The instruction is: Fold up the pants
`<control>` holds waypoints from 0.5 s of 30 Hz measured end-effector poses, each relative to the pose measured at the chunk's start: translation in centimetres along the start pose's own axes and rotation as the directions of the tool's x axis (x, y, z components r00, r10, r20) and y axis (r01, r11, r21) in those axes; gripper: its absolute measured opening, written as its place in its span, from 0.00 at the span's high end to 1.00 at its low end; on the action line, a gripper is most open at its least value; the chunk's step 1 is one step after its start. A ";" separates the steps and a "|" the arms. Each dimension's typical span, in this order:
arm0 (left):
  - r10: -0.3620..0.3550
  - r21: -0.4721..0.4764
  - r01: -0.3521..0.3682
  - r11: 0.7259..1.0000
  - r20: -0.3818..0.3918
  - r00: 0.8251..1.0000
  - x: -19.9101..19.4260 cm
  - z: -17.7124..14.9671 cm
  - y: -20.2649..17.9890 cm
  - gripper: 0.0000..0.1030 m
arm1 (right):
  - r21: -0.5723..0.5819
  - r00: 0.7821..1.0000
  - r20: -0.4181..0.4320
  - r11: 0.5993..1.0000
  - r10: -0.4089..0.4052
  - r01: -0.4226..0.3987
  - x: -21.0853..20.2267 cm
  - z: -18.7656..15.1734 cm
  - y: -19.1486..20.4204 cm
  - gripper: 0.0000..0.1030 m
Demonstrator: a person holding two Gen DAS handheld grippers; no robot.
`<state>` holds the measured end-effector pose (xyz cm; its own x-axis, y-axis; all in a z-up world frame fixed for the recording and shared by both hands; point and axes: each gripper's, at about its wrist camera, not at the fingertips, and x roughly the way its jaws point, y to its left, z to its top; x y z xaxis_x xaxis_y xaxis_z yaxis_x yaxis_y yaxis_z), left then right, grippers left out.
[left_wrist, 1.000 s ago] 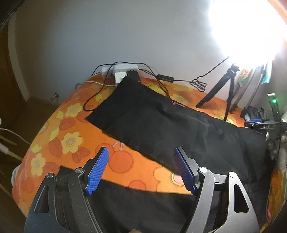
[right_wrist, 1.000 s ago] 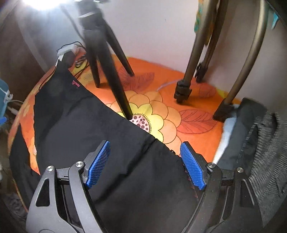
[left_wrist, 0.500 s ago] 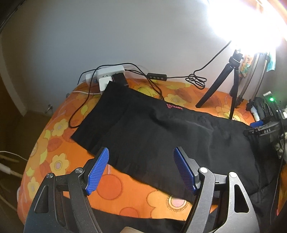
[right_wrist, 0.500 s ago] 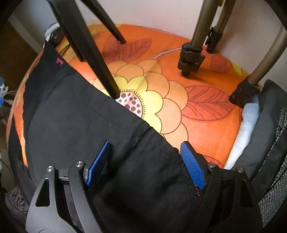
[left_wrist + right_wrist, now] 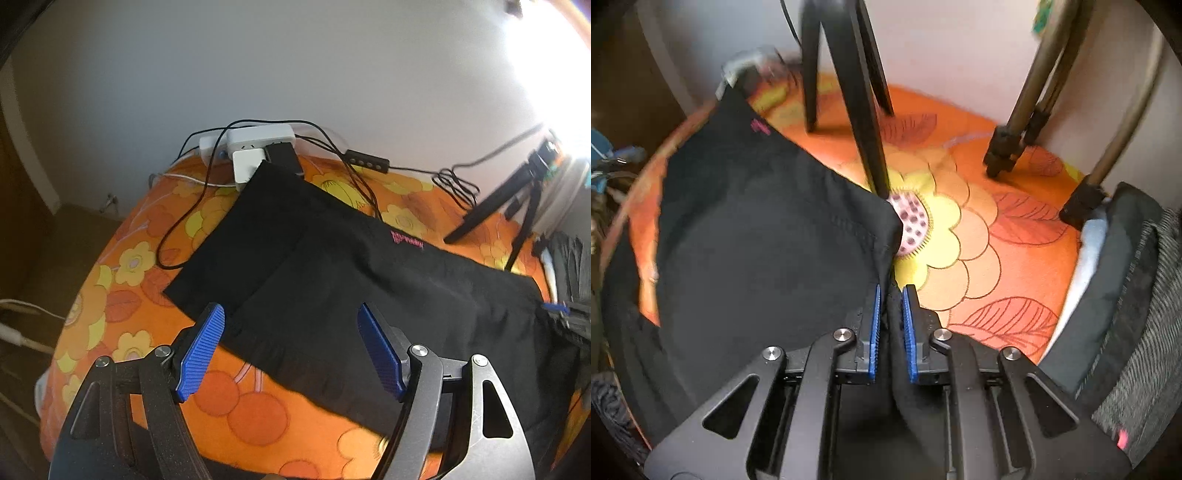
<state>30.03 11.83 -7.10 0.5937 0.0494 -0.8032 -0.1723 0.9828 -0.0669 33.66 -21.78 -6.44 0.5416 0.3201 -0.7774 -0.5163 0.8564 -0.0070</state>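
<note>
Pants: black pants (image 5: 332, 280) lie spread flat across the orange flowered cloth (image 5: 122, 273) that covers the worktop, legs reaching toward the far wall, a small pink logo (image 5: 406, 240) near their far edge. In the right wrist view the same pants (image 5: 757, 236) fill the left half, the pink logo (image 5: 760, 127) far up the fabric.

Left claw: the left claw (image 5: 291, 347) hovers over the near edge of the pants with its blue pads (image 5: 201, 352) wide apart. Nothing sits between them; the fabric lies flat underneath.

Right claw: the right claw (image 5: 891, 328) has its blue pads (image 5: 874, 332) drawn close together on a bunched ridge of black fabric at one corner of the pants. The fabric rises from the cloth into the pinch, and that corner is lifted in a peak beside the big yellow flower print (image 5: 942, 229).

Far edge: a white power strip (image 5: 258, 142) with plugs and black cables (image 5: 192, 218) rests at the wall, touching the far hem of the pants.

Tripods: a black tripod (image 5: 502, 206) stands on the cloth at the right; in the right wrist view one black tripod (image 5: 864, 110) leg comes down just beside the pinched corner, and a bronze-coloured stand (image 5: 1027, 107) stands near the wall.

Right side: a dark folded garment (image 5: 1108, 295) and grey knit fabric (image 5: 1145, 350) lie at the cloth's right edge.

Light: a bright lamp glare (image 5: 554, 74) washes out the upper right of the left wrist view.
</note>
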 end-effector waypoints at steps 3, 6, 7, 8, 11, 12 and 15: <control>-0.030 -0.029 0.030 0.999 -0.018 0.999 1.0 1.1 -0.4 0.27 | 0.018 0.997 0.080 1.000 0.017 -0.019 -3.2 -0.9 0.9 0.90; -0.067 -0.052 0.066 0.996 -0.032 0.997 1.8 2.5 -1.6 0.27 | -0.022 0.988 0.148 0.999 0.033 -0.030 -6.1 -2.6 3.1 0.90; -0.077 -0.062 0.074 0.995 -0.033 0.997 1.9 2.7 -1.8 0.27 | -0.040 0.986 0.162 0.999 0.039 -0.032 -6.6 -3.0 4.1 0.90; -0.100 -0.083 0.097 0.992 -0.037 0.994 2.1 3.2 -2.0 0.27 | -0.067 0.983 0.178 0.997 0.045 -0.033 -7.5 -3.9 5.3 0.90; -0.150 -0.127 0.143 0.982 -0.049 0.987 2.7 4.1 -2.4 0.27 | -0.126 0.981 0.187 0.991 0.057 -0.033 -8.5 -5.7 8.2 0.91; -0.160 -0.138 0.152 0.979 -0.051 0.986 2.9 4.3 -2.4 0.27 | -0.141 0.981 0.187 0.990 0.055 -0.029 -8.6 -6.1 8.7 0.91; -0.202 -0.198 0.182 0.963 -0.087 0.975 4.4 4.5 -2.6 0.27 | -0.167 0.980 0.193 0.986 0.045 -0.013 -8.9 -7.1 9.7 0.91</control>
<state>36.63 10.32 -7.78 0.5460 -0.1661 -0.8212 -0.2135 0.9202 -0.3281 19.13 -19.21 -4.01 0.6353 0.4304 -0.6412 -0.6266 0.7726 -0.1022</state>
